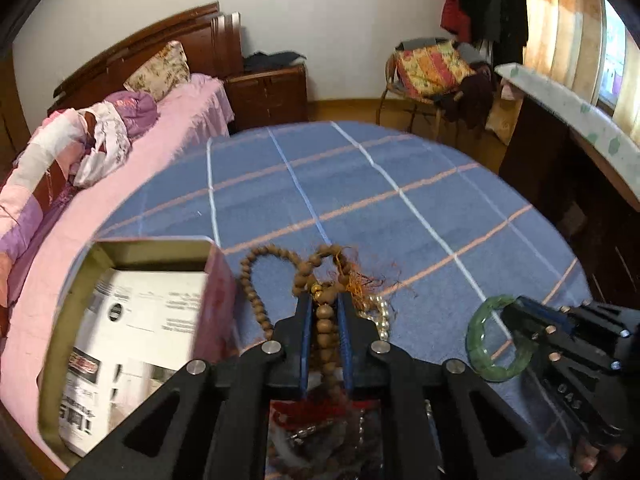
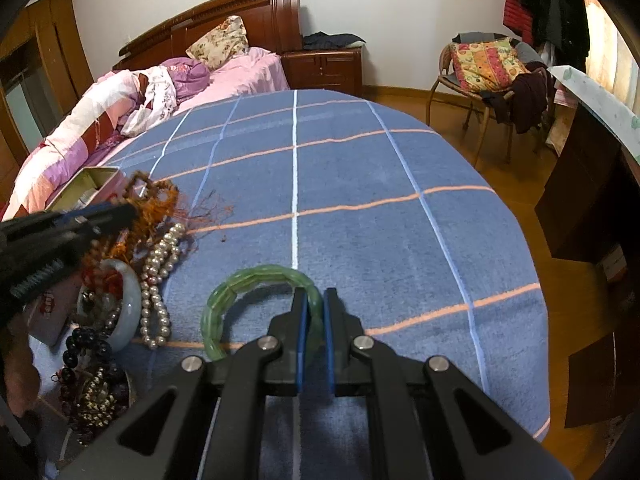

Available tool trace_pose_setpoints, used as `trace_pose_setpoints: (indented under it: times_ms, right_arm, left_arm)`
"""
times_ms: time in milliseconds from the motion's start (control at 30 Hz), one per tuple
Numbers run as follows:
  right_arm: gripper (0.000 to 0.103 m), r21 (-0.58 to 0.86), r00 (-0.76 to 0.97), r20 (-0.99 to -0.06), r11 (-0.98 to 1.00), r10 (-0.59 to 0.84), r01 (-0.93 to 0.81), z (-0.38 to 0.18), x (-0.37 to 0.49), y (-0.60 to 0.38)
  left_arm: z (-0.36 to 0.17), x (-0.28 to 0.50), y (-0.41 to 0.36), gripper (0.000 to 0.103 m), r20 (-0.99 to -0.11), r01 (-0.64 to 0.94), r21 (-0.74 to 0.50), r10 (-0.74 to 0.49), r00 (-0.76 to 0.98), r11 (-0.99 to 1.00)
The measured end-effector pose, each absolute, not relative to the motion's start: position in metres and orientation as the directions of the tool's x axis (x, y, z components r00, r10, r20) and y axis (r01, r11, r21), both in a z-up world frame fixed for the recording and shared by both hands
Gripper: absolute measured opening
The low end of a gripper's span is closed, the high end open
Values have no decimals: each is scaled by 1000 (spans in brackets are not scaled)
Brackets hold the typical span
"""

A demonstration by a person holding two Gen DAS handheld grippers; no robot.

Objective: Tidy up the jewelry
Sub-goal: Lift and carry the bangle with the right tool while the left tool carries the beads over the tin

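Note:
My left gripper (image 1: 325, 300) is shut on a brown wooden bead string (image 1: 276, 256) with an orange tassel, and the string's loops trail forward over the blue checked cloth (image 1: 360, 200). My right gripper (image 2: 315, 300) is shut on a green jade bangle (image 2: 256, 276) just above the cloth; the bangle also shows in the left wrist view (image 1: 500, 340). A pearl necklace (image 2: 160, 280) lies left of the bangle. An open tin box (image 1: 132, 320) with printed paper inside sits at the left.
A pile of jewelry with a pale bangle (image 2: 128, 300), dark beads (image 2: 84, 344) and red pieces lies at the cloth's near left. A pink bed (image 2: 120, 120) is behind. A chair with cushions (image 2: 488, 72) and a dark desk (image 2: 592, 168) stand to the right.

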State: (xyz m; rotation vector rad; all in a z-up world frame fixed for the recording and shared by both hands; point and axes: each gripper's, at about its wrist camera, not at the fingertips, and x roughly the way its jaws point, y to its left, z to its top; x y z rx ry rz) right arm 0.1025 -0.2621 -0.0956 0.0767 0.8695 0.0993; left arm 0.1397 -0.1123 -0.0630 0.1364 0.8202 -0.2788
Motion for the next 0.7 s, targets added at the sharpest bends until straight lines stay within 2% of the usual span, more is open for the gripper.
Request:
trace_pose_setpoints:
  times_ms: [267,300,700]
  right_arm:
    - [10,116,692,-707,989,145,-88,-71,94,-262]
    - [10,116,695,-703,989,148,-93,-69,93,-260]
    - [10,85,722,-671,985,169,-152,-49,95,-241]
  left_arm:
    - [-19,130,-87,11,-661,287,-30,-234,713,957]
    - [-13,128,-84,6,-651,285,-34,-237,721,958]
    - [29,116,-52,6,-574,285,-56,-264,775,957]
